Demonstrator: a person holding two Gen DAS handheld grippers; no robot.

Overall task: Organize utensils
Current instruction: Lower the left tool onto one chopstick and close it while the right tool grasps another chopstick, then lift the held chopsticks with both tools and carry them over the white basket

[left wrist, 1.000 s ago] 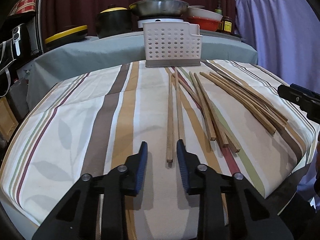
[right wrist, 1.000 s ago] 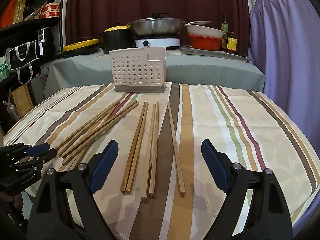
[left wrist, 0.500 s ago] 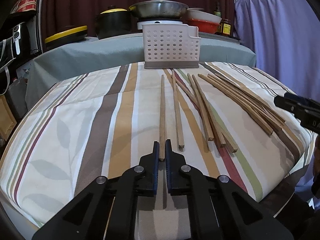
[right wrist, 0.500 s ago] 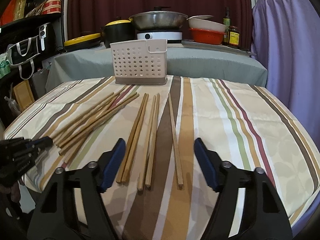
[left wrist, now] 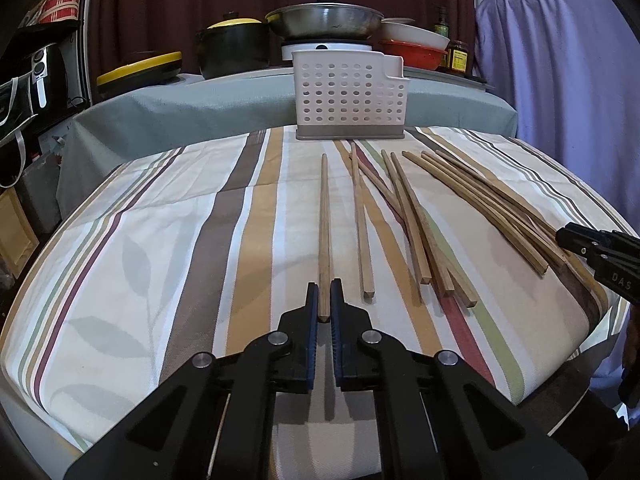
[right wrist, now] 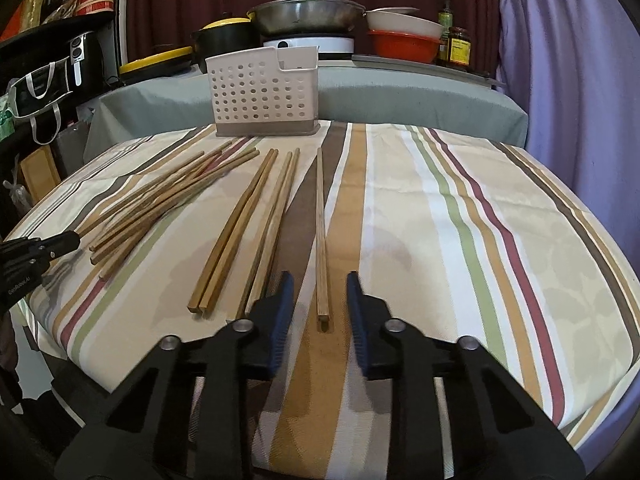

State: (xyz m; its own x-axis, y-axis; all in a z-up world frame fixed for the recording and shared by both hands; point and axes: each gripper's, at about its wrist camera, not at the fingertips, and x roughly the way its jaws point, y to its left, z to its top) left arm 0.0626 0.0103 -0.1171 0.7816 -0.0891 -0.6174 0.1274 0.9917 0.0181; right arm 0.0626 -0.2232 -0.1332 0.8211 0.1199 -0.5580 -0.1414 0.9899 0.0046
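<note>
Left gripper point(left wrist: 325, 300): jaws have been closed onto the near end of one chopstick point(left wrist: 324, 236).
Right gripper point(right wrist: 320, 300): lowered; jaws are closing around another chopstick point(right wrist: 321, 232), seemingly not yet touched.

Right gripper point(right wrist: 320, 296) closing astride near end of single chopstick point(right wrist: 321, 232); perforated white caddy point(right wrist: 264, 94) far behind.

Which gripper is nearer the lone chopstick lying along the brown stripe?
Right. The right gripper straddles the chopstick's near end, jaws closing; the left gripper sits far left, beyond the chopstick pile.
</note>
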